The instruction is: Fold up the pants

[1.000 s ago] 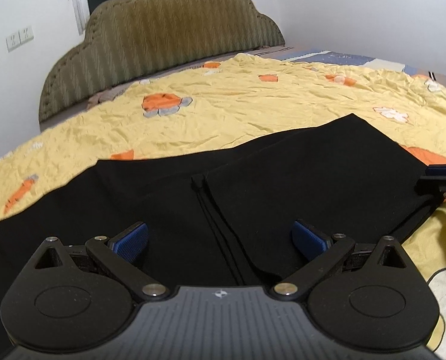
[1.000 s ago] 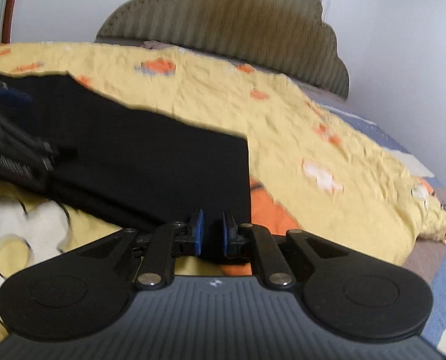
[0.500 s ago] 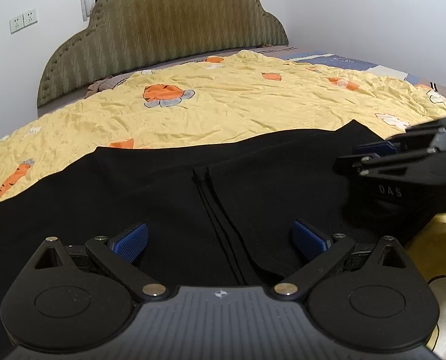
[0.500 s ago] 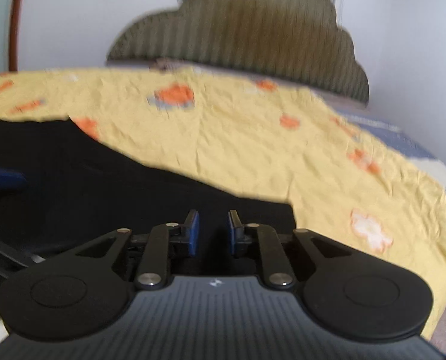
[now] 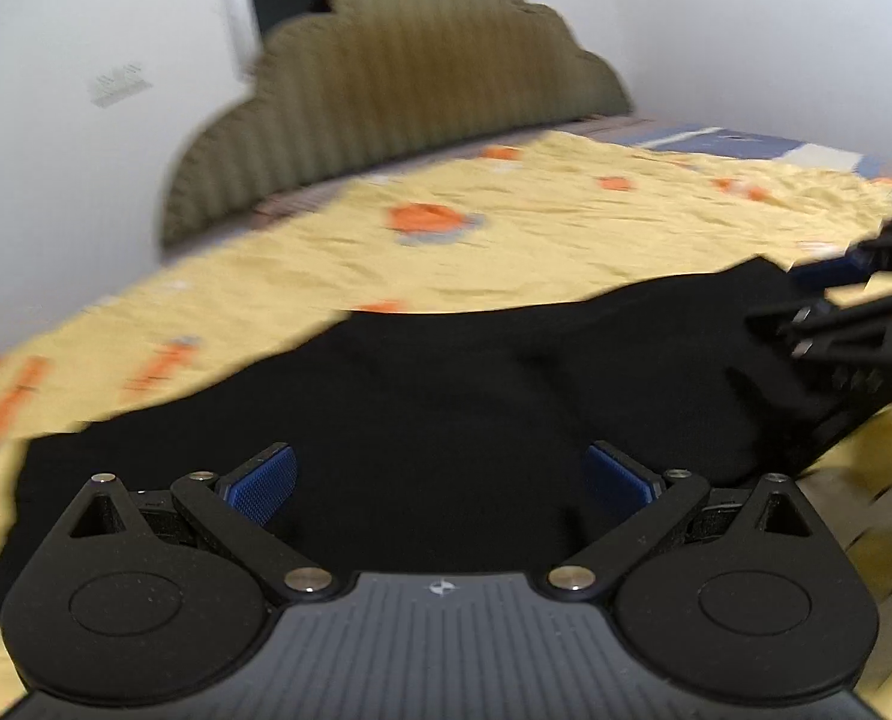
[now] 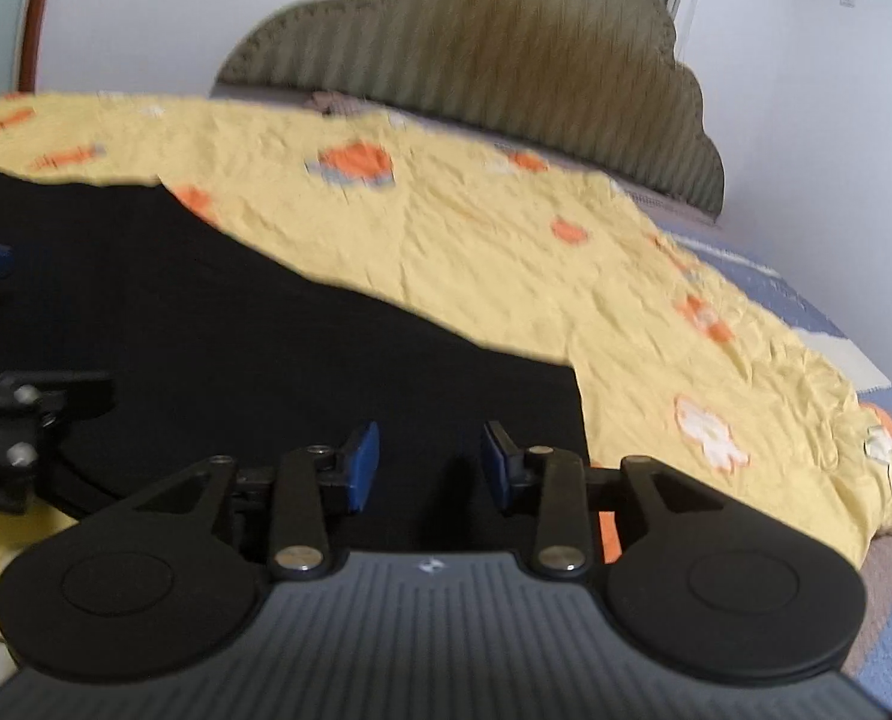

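Note:
Black pants [image 5: 457, 396] lie folded flat on a yellow bedspread [image 5: 505, 240]. They also show in the right wrist view [image 6: 236, 348]. My left gripper [image 5: 440, 483] is open wide and empty, low over the near edge of the pants. My right gripper [image 6: 431, 465] is open and empty over the right end of the pants; it also shows at the right edge of the left wrist view [image 5: 853, 312]. The left gripper shows at the left edge of the right wrist view [image 6: 2, 408].
The yellow bedspread [image 6: 505, 252] has orange and white prints and is wrinkled. A green padded headboard [image 5: 398, 96] stands at the far side against white walls. A blue-grey sheet [image 6: 805, 312] shows at the bed's right side.
My right gripper has opened from shut and moved in over the right end of the pants. My left gripper stayed open and shifted left along the pants.

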Demonstrator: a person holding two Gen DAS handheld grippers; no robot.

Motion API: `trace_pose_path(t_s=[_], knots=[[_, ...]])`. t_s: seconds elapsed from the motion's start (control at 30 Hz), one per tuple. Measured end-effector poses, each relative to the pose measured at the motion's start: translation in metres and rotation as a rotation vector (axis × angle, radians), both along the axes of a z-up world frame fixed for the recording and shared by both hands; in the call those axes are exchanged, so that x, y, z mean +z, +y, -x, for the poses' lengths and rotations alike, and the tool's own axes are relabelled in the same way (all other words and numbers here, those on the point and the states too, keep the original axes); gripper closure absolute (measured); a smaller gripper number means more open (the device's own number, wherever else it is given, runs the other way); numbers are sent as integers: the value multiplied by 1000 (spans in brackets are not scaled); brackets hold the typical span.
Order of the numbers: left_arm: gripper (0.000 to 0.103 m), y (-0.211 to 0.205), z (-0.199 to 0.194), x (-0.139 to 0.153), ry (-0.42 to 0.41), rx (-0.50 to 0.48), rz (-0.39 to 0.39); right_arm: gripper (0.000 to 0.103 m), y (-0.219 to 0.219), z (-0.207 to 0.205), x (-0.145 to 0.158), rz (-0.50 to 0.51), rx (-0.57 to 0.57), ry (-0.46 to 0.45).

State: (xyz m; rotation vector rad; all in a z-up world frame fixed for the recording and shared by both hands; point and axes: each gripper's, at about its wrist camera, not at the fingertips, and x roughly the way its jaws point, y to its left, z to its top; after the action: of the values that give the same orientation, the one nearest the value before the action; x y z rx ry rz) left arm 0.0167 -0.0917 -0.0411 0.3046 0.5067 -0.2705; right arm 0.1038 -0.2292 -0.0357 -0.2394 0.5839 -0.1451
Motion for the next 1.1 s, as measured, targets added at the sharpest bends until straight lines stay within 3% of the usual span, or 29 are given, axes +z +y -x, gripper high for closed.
trace_pose_path(t_s=[0.23, 0.37, 0.53, 0.8, 0.97, 1.1], knots=[[0, 112, 7, 22, -43, 256, 22, 63, 73, -6, 24, 58, 180, -82], [0, 177, 7, 28, -50, 432, -11, 63, 137, -13, 25, 84, 344, -97], [0, 234, 15, 31, -37, 577, -26, 63, 227, -13, 17, 184, 569, -113], [0, 270, 31, 29, -50, 665, -65, 63, 353, 0, -14, 463, 839, -181], [0, 282, 30, 25, -52, 689, -107, 63, 383, -10, -24, 508, 895, -162], [0, 297, 24, 26, -14, 694, -35, 63, 397, -17, -33, 543, 923, -128]])
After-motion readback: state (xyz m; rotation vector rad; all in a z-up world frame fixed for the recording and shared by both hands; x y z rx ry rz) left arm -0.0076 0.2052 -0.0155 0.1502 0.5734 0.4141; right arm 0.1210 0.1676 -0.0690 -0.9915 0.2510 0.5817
